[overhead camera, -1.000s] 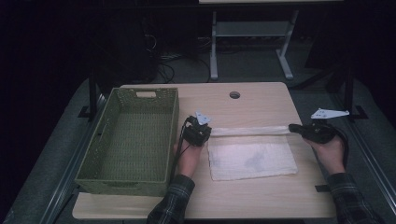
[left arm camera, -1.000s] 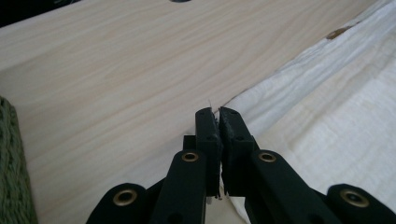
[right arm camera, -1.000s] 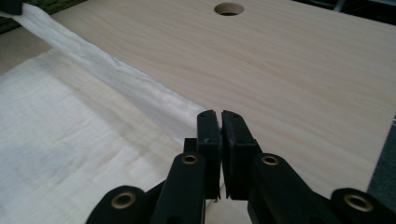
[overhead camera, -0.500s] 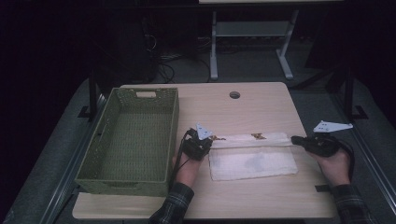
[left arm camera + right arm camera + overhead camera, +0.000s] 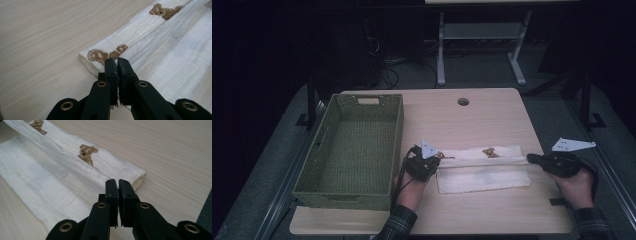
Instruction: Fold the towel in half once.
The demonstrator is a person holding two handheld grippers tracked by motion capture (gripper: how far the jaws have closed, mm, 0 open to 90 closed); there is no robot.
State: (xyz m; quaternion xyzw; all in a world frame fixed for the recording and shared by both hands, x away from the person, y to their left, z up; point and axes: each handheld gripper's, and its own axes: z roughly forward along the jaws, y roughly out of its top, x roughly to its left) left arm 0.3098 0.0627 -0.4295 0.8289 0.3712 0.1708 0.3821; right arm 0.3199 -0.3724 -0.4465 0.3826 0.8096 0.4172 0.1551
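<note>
The right gripper [image 5: 117, 182] rises from the bottom of the frame, its two black jaws drawn together with only a thin slit between them, pinching an edge of the white cloth [image 5: 50, 185]. The cloth lies folded lengthwise on the pale wooden desk [image 5: 162, 150], running from the upper left toward the jaws. A brown bear print [image 5: 87, 152] sits on the far layer beside the fold, and another brown print [image 5: 38, 125] shows at the top left edge.

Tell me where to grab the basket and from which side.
Grip the basket at its far short wall, by the handle slot, coming from above. It stands upright and open, and that cutout probably gives the jaws a thin rim to close on.
</note>
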